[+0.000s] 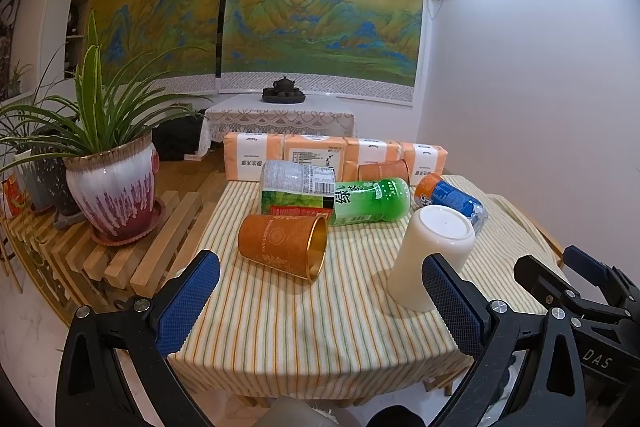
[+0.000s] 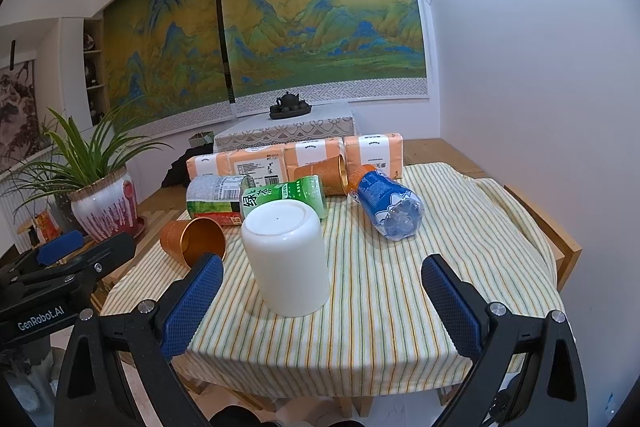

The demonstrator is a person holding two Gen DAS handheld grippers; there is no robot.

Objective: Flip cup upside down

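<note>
The left tool (image 1: 320,295) and the right tool (image 2: 322,291) are both spread wide, and nothing is gripped. The white cup (image 2: 286,259) is seen upside down on the striped cloth (image 2: 380,327) of the counter, between the right tool's pads but untouched. In the left view its lower edge is partly hidden by a pad (image 1: 452,303). Behind, 2 orange cups (image 1: 284,241) and 3 bottles (image 1: 372,201) are lying on their sides.
</note>
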